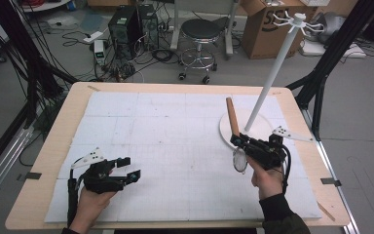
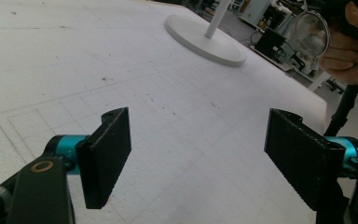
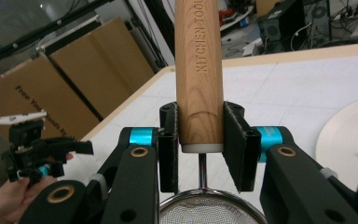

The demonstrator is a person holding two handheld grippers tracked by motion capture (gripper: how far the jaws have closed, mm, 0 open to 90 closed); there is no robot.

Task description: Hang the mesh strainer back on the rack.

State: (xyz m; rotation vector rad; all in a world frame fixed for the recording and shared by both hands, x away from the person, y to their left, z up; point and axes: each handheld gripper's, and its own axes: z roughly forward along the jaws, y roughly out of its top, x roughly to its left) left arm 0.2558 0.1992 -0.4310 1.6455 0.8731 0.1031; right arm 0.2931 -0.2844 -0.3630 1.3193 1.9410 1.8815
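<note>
Now your right tool (image 1: 238, 141) grips the strainer (image 1: 239, 161) by its handle near the rack (image 1: 272, 73); hang it next, left tool (image 1: 129, 171) released.

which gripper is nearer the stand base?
Right. The right gripper is at the edge of the stand base, shut on the strainer handle. The left gripper sits open, far across the mat.
</note>
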